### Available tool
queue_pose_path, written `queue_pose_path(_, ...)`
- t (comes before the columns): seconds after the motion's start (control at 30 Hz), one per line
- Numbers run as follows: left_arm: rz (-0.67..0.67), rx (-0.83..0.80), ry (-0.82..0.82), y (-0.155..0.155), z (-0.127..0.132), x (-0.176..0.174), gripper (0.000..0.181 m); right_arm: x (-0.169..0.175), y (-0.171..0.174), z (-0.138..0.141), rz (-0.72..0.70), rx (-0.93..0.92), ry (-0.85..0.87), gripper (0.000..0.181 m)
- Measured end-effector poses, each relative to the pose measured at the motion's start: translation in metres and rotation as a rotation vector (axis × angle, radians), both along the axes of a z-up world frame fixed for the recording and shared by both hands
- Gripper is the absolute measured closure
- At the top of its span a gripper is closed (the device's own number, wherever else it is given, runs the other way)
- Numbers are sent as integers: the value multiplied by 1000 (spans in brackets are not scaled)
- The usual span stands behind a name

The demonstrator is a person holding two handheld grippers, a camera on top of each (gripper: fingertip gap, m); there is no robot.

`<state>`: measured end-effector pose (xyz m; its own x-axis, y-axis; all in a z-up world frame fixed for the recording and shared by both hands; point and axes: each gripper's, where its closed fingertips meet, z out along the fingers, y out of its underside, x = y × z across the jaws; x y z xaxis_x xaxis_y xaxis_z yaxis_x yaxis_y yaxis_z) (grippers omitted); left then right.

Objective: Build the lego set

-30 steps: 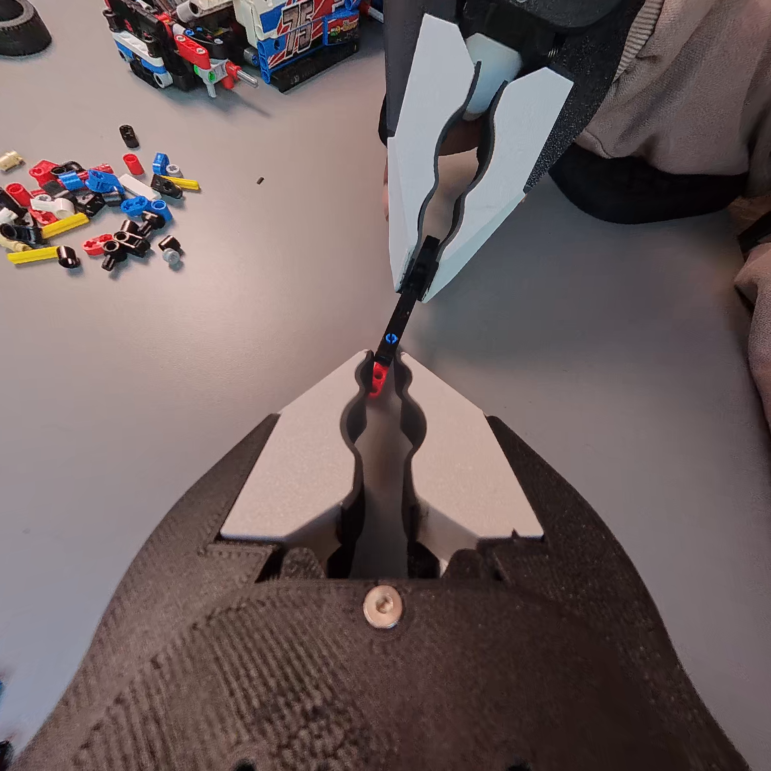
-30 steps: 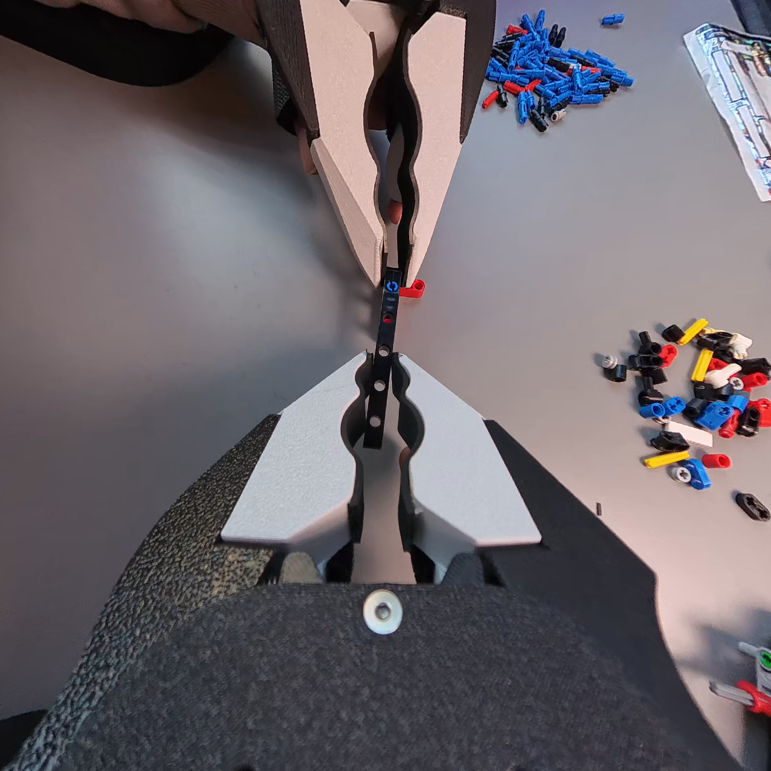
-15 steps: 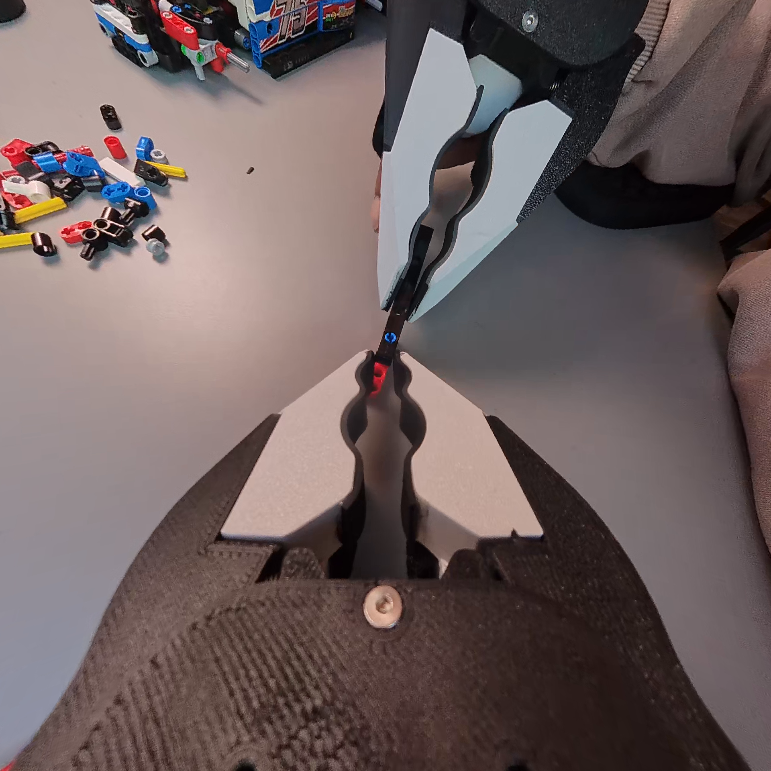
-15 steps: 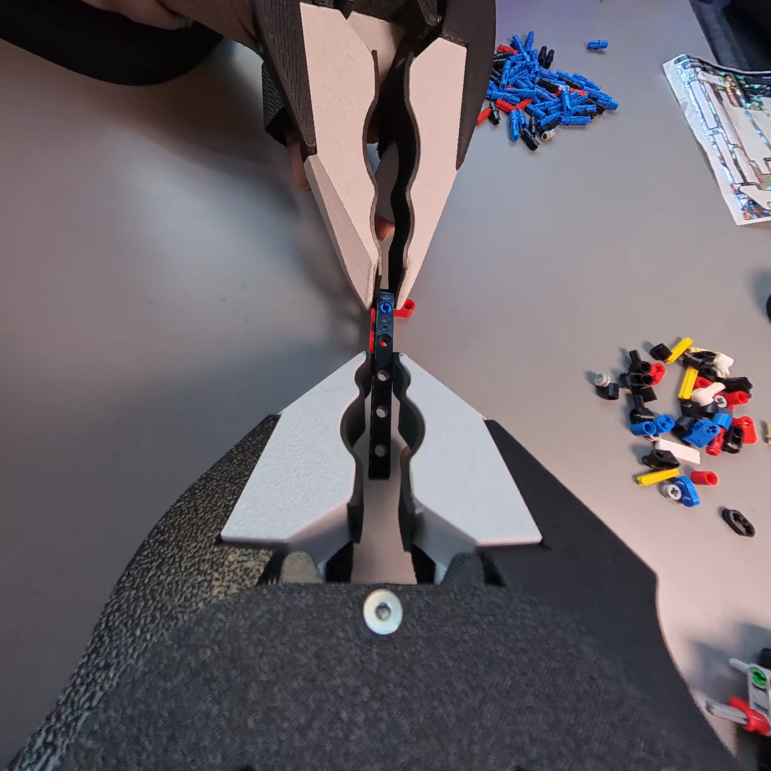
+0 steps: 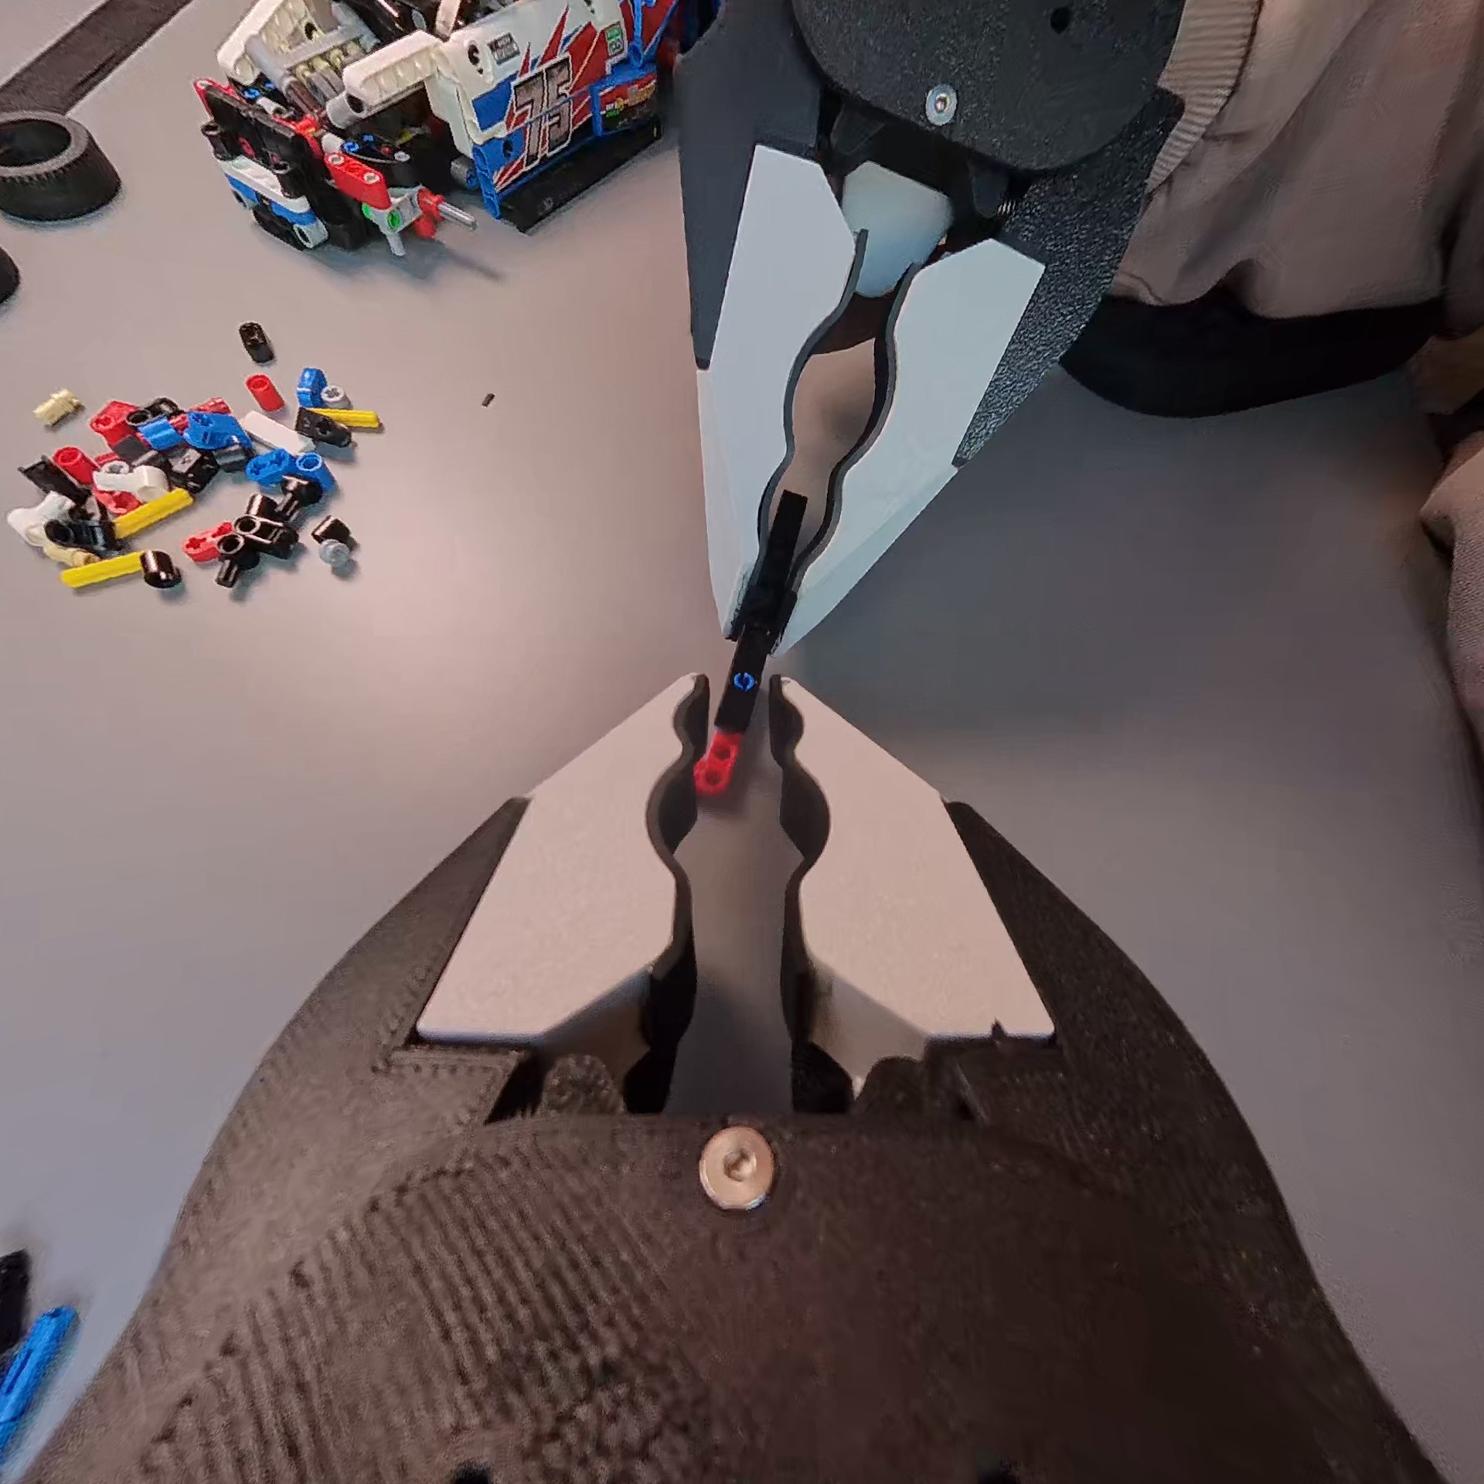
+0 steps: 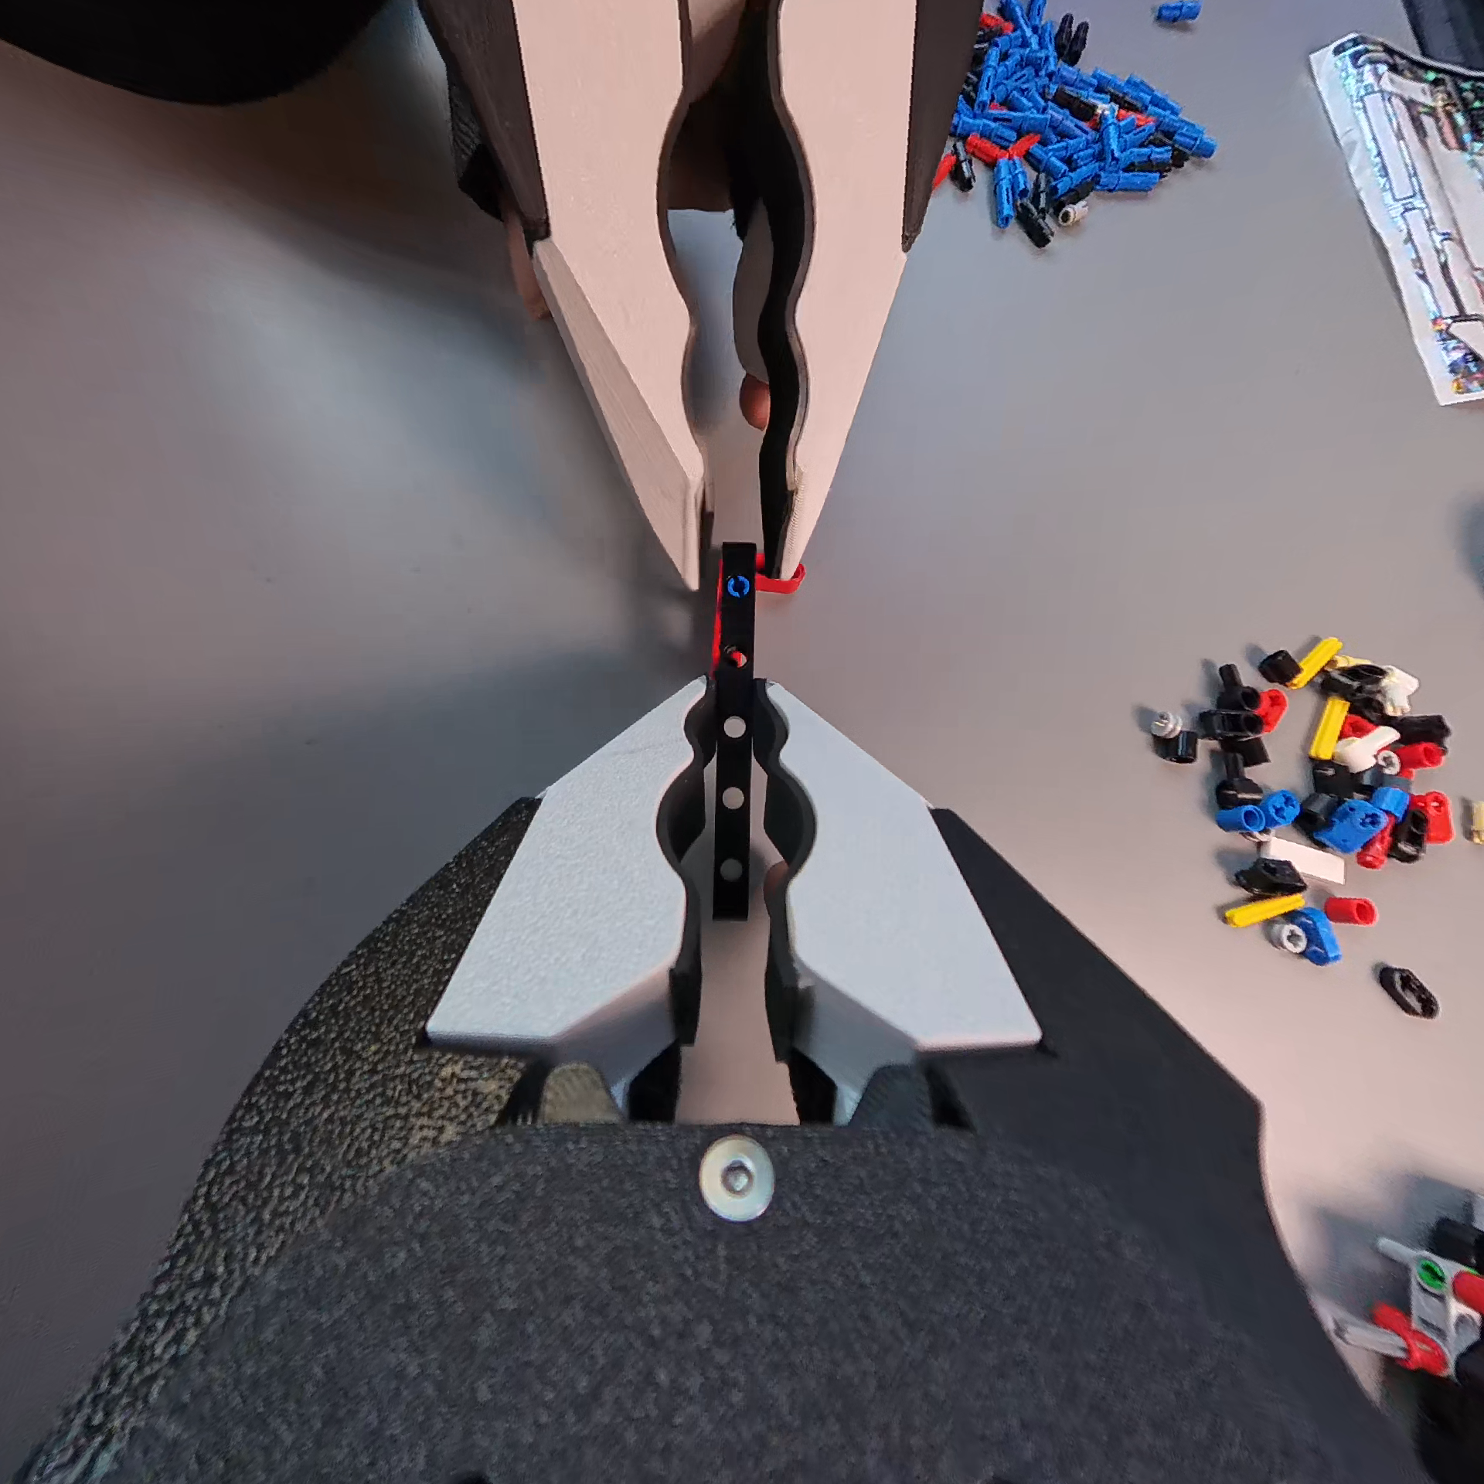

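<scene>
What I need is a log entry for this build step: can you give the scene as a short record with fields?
left hand-held gripper: jaws apart, either side of the small red plastic connector
right hand-held gripper: shut on the long black plastic beam with holes
red connector: against the beam's far end, beside a blue pin
grey table: loose mixed parts, partly built car model

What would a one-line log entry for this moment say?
right gripper: shut on black holed lego beam | left gripper: open around small red connector on beam's end | grey table: loose parts
</scene>
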<state>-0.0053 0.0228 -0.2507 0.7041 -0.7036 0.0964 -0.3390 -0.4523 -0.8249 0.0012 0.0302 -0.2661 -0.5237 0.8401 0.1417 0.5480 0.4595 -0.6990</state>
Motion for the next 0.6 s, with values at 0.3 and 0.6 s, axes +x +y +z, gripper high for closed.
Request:
queue_pose_path(0.3, -19, -16, -2, -2, -3, 1, 174, 2, -3, 2, -3, -22, -17, 175)
queue_pose_path(0.6, -48, -74, -69, -2, -4, 1, 174, 2, -3, 3, -18, -31, -23, 175)
